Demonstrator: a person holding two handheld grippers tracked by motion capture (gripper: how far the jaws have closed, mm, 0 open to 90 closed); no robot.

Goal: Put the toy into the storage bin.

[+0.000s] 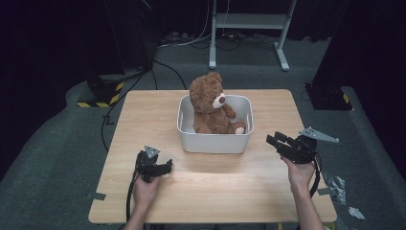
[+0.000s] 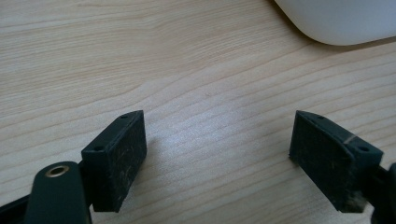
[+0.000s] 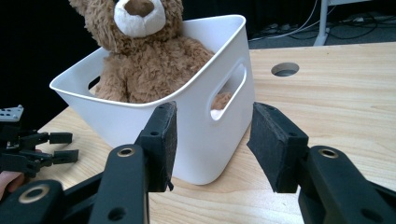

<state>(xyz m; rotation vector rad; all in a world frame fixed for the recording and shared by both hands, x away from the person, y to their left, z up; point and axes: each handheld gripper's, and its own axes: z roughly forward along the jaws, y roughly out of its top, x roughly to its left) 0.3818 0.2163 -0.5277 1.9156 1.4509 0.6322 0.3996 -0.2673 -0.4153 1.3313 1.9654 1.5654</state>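
Note:
A brown teddy bear sits upright in a white bin at the middle of the wooden table. The bear leans on the bin's back wall in the right gripper view, and the bin has a handle slot facing me. My left gripper rests low over the table in front of the bin's left corner, open and empty. Its pads stand wide apart above bare wood, with the bin's corner ahead. My right gripper hovers to the right of the bin, open and empty, pointing at it.
A round cable hole is cut in the table beyond the bin. A white metal stand and cables lie on the floor behind the table. Crumpled scraps lie on the floor at the right. A yellow-black striped base sits at the left.

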